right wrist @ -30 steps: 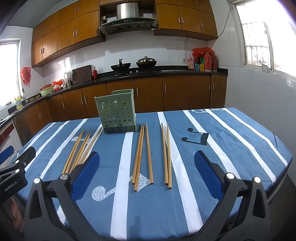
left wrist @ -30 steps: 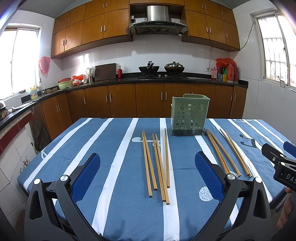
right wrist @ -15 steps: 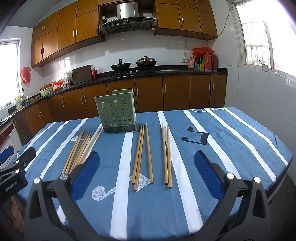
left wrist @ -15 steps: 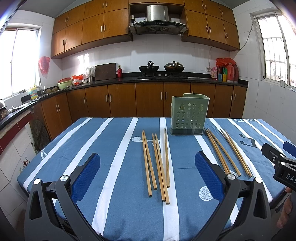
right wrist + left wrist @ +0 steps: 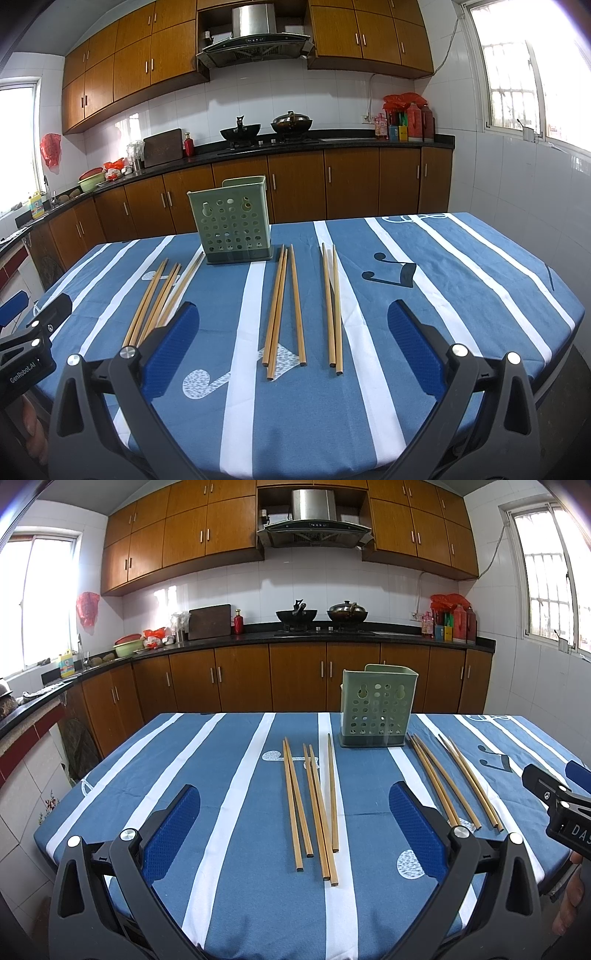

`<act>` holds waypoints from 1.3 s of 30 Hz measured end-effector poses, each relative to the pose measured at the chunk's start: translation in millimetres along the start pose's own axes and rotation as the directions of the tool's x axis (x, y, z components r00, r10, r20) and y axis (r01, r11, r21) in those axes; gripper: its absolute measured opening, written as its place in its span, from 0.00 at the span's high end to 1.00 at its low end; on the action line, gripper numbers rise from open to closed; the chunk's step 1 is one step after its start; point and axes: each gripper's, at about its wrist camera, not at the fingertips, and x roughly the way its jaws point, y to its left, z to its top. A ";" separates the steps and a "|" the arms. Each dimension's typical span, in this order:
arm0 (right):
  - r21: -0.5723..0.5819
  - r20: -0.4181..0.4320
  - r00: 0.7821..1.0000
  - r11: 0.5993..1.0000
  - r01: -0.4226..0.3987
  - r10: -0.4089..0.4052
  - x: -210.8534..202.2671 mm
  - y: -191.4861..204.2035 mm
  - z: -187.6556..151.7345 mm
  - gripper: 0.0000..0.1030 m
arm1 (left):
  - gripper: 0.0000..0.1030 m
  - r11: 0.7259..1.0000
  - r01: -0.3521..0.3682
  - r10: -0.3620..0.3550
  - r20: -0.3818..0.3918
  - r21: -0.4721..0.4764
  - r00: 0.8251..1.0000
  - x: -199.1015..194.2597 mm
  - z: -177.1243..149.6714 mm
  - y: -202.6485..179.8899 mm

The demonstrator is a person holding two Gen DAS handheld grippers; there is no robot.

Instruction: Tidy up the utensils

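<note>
Both grippers, left [image 5: 295, 823] and right [image 5: 293, 339], sit spread wide at the table's [image 5: 122, 794] near edge, holding nothing. The chopsticks [image 5: 314, 801] lie loose in bunches across the middle of the striped cloth, and the green holder [image 5: 376, 705] stands upright toward the far edge.

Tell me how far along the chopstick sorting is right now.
Nothing looks done yet: no chopstick tips show above the rim of the green holder. All the chopsticks lie flat on the tablecloth, five left of the holder and five right of it. Nothing is in hand: the left gripper and right gripper are both open and empty. Every chopstick is left to load.
</note>
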 end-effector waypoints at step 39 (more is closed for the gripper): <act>0.054 -0.326 0.942 0.993 0.103 -0.080 137.0 -55.7 11.4 0.64 | 0.04 0.994 -0.066 0.042 -0.260 -0.085 0.965 81.1 -11.0 51.5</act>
